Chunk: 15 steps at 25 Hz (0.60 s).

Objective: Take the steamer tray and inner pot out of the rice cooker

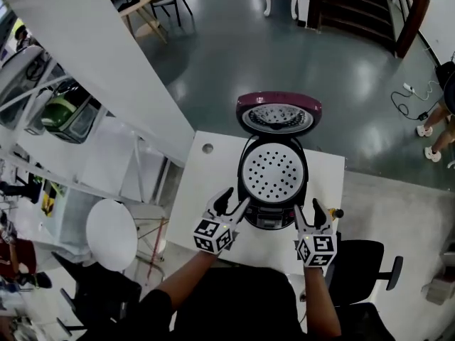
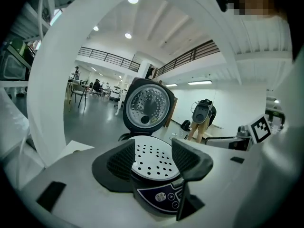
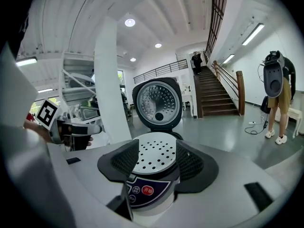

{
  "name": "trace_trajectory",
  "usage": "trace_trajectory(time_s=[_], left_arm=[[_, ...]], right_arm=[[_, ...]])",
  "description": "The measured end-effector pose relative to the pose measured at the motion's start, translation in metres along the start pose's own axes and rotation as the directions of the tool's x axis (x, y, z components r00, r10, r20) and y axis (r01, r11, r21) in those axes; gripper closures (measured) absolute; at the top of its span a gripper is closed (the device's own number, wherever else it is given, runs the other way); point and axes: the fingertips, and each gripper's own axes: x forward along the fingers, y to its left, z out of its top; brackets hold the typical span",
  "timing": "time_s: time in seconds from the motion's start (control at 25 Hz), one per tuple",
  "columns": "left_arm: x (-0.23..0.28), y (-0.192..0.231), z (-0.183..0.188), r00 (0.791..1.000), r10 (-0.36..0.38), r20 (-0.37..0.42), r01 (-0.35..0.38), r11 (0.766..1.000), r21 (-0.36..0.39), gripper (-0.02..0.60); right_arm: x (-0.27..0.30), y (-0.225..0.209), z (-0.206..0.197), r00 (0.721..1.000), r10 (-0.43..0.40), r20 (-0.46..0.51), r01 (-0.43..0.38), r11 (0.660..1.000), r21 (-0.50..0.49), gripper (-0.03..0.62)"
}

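The rice cooker (image 1: pixel 274 215) stands on the white table (image 1: pixel 213 183) with its maroon lid (image 1: pixel 278 112) swung open to the far side. A white perforated steamer tray (image 1: pixel 274 172) sits in its top; the inner pot beneath is hidden. My left gripper (image 1: pixel 230 202) is open just left of the cooker's front. My right gripper (image 1: pixel 316 213) is open just right of it. In both gripper views the steamer tray (image 2: pixel 153 160) (image 3: pixel 157 157) shows between the open jaws, and nothing is held.
A round cable hole (image 1: pixel 207 148) sits at the table's far left. An office chair (image 1: pixel 370 265) stands at the right, a white stool (image 1: pixel 111 234) at the left. A person (image 1: pixel 442 109) stands far right on the floor.
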Motion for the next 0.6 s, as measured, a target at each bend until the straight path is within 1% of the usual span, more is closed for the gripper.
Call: trace_trajectory(time_s=[0.16,0.36,0.48,0.6], left_arm=[[0.023,0.011,0.004,1.000,0.007,0.002,-0.007,1.000,0.010,0.362],[0.048,0.027,0.004,1.000,0.015,-0.012,-0.015,1.000,0.011,0.362],[0.063,0.035,-0.002,0.999,0.010,-0.052,-0.009,1.000,0.016,0.362],[0.084,0.046,-0.012,0.992,-0.004,-0.124,0.007,1.000,0.025,0.356]], right_arm=[[0.020,-0.010,-0.001,1.000,-0.003,-0.031,0.004,1.000,0.018,0.382],[0.045,-0.016,-0.005,0.998,0.003,-0.071,-0.004,1.000,-0.013,0.382],[0.060,-0.025,-0.007,0.995,-0.005,-0.096,0.002,0.999,-0.035,0.382],[0.086,-0.034,-0.011,0.988,-0.006,-0.155,-0.009,0.995,-0.099,0.382]])
